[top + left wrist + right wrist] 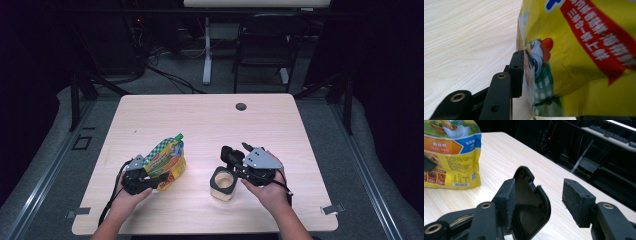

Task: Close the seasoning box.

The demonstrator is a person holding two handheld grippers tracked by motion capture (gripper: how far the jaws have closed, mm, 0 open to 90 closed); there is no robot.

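A yellow stand-up pouch (167,157) with a green cap stands on the table at the left. My left gripper (150,180) is at its near end, and the pouch (579,50) sits between the jaws. One black pad (516,72) just meets the pouch's side seam without squeezing it. The other jaw is mostly hidden under the pouch. My right gripper (231,156) hovers just behind a small open jar (223,183) with pale contents. The right gripper (540,187) is wide open. A curved black piece (531,205) leans against one pad, well apart from the other pad.
The light wooden table (210,120) has a cable hole (241,106) near its far edge. Beyond it stand a chair (265,45) and a desk leg (207,50) on a dark floor. In the right gripper view the pouch (451,157) stands at the far left.
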